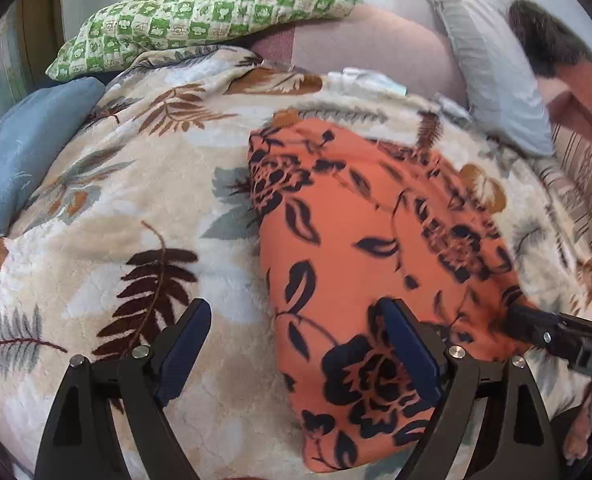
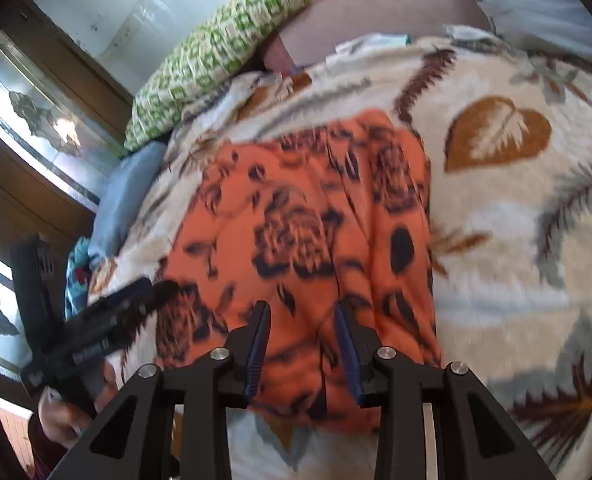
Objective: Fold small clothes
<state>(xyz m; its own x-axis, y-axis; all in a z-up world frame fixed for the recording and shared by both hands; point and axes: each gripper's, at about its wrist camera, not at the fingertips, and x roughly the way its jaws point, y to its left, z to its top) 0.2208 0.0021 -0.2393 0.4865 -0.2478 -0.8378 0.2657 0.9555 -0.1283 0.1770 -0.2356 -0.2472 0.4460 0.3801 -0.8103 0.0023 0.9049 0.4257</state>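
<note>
An orange garment with a black flower print [image 1: 367,248] lies folded in a long strip on a cream leaf-patterned blanket [image 1: 116,208]. My left gripper [image 1: 296,344] is open wide, just above the garment's near left edge, with one finger over the blanket and one over the cloth. My right gripper [image 2: 301,344] is open, its fingers straddling a raised fold at the garment's [image 2: 303,216] near end. The right gripper also shows in the left wrist view [image 1: 535,324], at the garment's right edge. The left gripper also shows in the right wrist view [image 2: 136,296].
A green checked pillow [image 1: 200,20], a blue pillow [image 1: 28,156] and a grey striped pillow [image 1: 491,76] lie around the blanket's far side. A pink cushion [image 1: 375,48] sits behind. A glass-fronted wooden cabinet [image 2: 36,120] stands left of the bed.
</note>
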